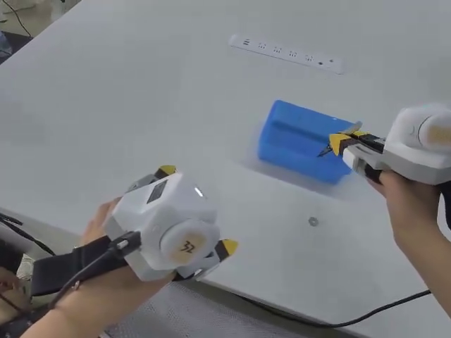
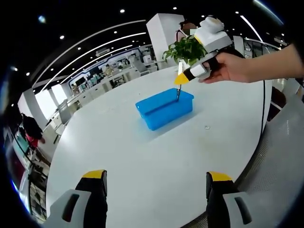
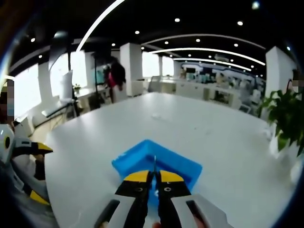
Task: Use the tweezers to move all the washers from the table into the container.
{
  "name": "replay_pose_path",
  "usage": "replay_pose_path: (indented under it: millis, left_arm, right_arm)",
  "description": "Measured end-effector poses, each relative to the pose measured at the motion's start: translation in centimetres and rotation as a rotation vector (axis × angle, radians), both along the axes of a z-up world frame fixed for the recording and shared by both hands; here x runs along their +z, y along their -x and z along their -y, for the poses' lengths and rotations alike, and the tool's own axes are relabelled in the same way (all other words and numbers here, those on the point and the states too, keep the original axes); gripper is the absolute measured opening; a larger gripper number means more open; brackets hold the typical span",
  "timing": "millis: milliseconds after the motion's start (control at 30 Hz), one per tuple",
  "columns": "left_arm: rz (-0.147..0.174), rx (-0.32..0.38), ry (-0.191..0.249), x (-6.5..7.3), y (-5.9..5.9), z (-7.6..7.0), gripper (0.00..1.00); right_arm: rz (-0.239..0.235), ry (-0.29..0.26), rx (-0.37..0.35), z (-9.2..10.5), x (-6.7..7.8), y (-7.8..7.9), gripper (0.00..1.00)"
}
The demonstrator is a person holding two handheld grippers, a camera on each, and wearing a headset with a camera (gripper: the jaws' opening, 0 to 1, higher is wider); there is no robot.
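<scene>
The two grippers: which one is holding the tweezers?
The right gripper: its jaws are shut on the tweezers, whose tip points down over the blue container. The left gripper has its jaws wide open and empty.

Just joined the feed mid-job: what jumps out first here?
The bright blue container sits mid-table, and the right claw holds tweezers tip-down over it. One small washer lies on the white table on the container's near side. The left claw hangs open near the table's edge.
</scene>
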State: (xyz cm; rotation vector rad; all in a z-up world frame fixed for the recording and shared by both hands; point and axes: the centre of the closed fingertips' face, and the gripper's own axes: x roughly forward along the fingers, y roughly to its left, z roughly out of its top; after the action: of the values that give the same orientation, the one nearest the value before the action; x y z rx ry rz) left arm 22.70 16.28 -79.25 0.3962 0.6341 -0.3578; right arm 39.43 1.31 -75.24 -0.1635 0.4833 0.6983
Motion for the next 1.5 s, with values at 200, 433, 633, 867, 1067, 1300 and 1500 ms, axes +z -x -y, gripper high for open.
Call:
replay_pose_path:
  millis: [200,433,633,867,1067,1300,1500]
  left_arm:
    - [0.000,0.000,0.003,0.0,0.0,0.0,0.88]
    - [0.000,0.001,0.008,0.0,0.0,0.0,0.88]
    - [-0.009,-0.002,0.004,-0.2,0.1,0.1,0.88]
    - [-0.011,-0.005,0.011,-0.2,0.1,0.2,0.88]
    - [-0.013,-0.005,0.005,-0.2,0.1,0.1,0.88]
    - [-0.016,0.001,0.002,-0.3,0.1,0.0,0.88]
    - [-0.014,0.007,0.003,-0.3,0.0,-0.2,0.88]
  right_arm:
    - [0.028,-0.013,0.017,0.2,1.6,1.8,0.03]
    - [0.002,-0.034,0.037,0.3,1.4,4.2,0.03]
    - [-0.034,0.040,0.058,1.1,-1.2,6.4,0.03]
    - [-0.081,0.049,0.062,1.3,-2.8,8.1,0.03]
    - [-0.121,0.065,0.062,1.6,-4.8,8.7,0.03]
    - [-0.120,0.071,0.062,1.8,-5.3,8.8,0.03]
    - [-0.119,0.056,0.049,1.7,-5.4,9.1,0.03]
